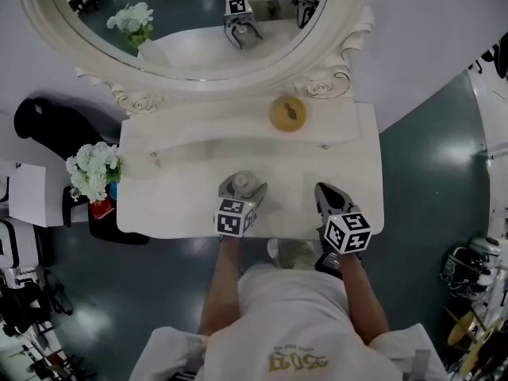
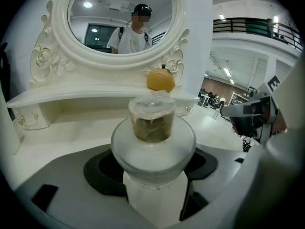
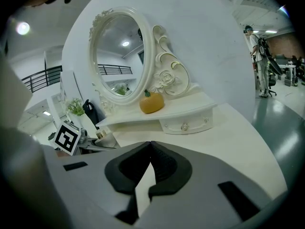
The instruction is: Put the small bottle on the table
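Note:
The small bottle [image 1: 244, 183] has a round frosted body and a clear cap over brownish contents. It sits upright between the jaws of my left gripper [image 1: 243, 189], whose dark pads hug both sides of its body [image 2: 153, 142]. It is over the front middle of the white dressing table [image 1: 175, 209]; whether its base touches the top is hidden. My right gripper [image 1: 327, 197] rests at the table's front right, jaws shut and empty, with its tips meeting [image 3: 151, 144]. The right gripper view shows the left gripper's marker cube [image 3: 66, 137] at its left.
An orange pumpkin-shaped ornament [image 1: 287, 113] stands on the raised back shelf [image 1: 238, 133] under the oval mirror [image 1: 190, 22]. White flowers [image 1: 94, 169] stand off the table's left edge. Small drawers with knobs [image 3: 186, 124] front the shelf. Dark floor surrounds the table.

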The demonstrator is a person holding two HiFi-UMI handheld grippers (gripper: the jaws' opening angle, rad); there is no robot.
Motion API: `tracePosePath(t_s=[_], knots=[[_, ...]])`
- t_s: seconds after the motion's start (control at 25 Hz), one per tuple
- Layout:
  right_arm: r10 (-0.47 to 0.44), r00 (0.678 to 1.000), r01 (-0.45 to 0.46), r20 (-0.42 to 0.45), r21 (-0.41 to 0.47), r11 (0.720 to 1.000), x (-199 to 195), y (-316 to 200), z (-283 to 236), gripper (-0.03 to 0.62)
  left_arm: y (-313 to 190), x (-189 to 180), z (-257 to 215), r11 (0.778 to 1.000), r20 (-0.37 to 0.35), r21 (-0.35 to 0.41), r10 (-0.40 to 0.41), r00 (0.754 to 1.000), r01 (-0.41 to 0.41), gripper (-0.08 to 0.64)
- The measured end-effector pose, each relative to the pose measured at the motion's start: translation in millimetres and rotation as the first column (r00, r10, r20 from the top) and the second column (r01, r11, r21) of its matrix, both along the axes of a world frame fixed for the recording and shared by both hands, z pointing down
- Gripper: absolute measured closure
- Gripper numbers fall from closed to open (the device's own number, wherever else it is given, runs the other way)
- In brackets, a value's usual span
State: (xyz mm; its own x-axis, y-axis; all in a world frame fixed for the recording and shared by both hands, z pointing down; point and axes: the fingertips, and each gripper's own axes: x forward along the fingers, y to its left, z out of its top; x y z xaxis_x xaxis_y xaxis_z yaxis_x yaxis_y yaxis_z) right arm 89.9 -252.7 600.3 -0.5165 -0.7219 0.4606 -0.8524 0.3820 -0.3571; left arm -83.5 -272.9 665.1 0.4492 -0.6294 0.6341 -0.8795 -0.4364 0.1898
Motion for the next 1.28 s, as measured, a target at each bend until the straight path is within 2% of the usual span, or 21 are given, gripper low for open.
tracePosePath(t_s=[0.2,0.48,0.84,1.28], knots=[[-0.002,1.0,0.002,-0.003,-0.014,1.0,2,-4,5,0.58,-3,3,8,1.0,0.007,-0.01,0.006,1.0,-0.006,0.21],[-0.007,1.0,0.006,-0.006,-0.028,1.0,5,-6,10,0.58,-3,10,21,0.999,0.073,-0.003,0.048,0.996,-0.048,0.21],[0.02,1.0,-0.02,0.001,-0.037,0.999,14,-4,14,0.58,-5,12,23,0.999,0.1,0.013,0.039,0.994,-0.041,0.209],[0.0,1.0,0.0,-0.02,-0.002,1.0,8,0,5,0.58,0,17,30,0.991,0.153,0.052,0.113,0.982,-0.122,0.213]])
